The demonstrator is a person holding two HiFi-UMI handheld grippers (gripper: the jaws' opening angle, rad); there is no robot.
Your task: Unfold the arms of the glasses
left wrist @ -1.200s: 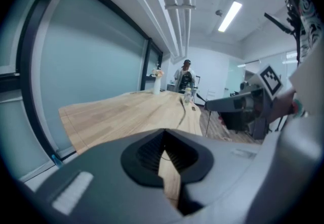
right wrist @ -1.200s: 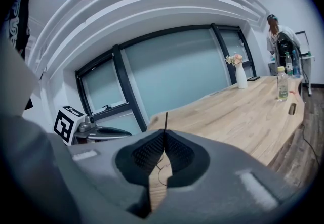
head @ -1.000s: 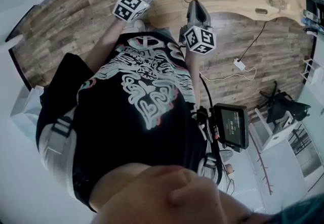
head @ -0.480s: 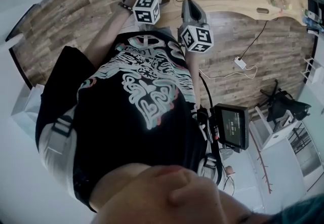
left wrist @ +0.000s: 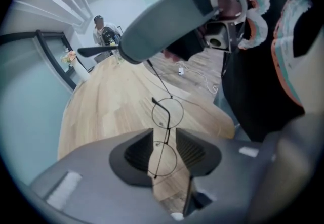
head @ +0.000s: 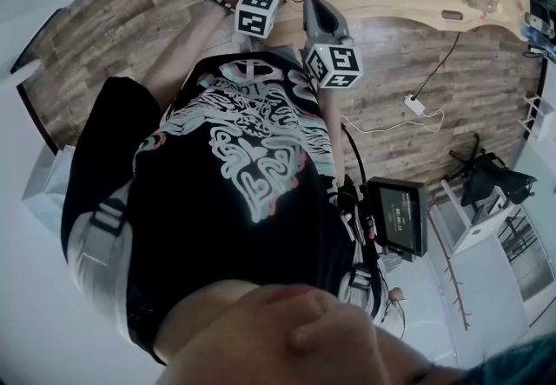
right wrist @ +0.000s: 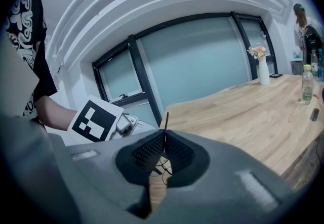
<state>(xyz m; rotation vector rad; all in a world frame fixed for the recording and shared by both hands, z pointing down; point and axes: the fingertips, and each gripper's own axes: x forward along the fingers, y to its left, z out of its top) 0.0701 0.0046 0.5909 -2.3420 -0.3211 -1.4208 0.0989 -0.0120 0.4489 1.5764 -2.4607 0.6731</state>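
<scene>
Black wire glasses [left wrist: 168,113] with round lenses hang just over the light wood desk [left wrist: 101,106], near its edge; I can't tell if they touch it. The right hand-held gripper [right wrist: 165,134] is clenched on one arm [right wrist: 165,119], a thin dark rod that sticks up between its ribbed pads. The left hand-held gripper [left wrist: 164,132] is released: its jaws have just been opening and now stand apart. The frame shows in the gap between them, near the bridge, with neither pad pressing on it. The glasses look very light, springy and fragile, so the wire would likely bend under a hard squeeze and slip on smooth pads. The lenses should not be pinched. Likely step: the left takes the front at the bridge or rim edge and steadies it while the right swings its arm out about the hinge. A soft grip close to the hinge seems safest, since force applied far out along the arm could twist it. The second arm can't be made out.
</scene>
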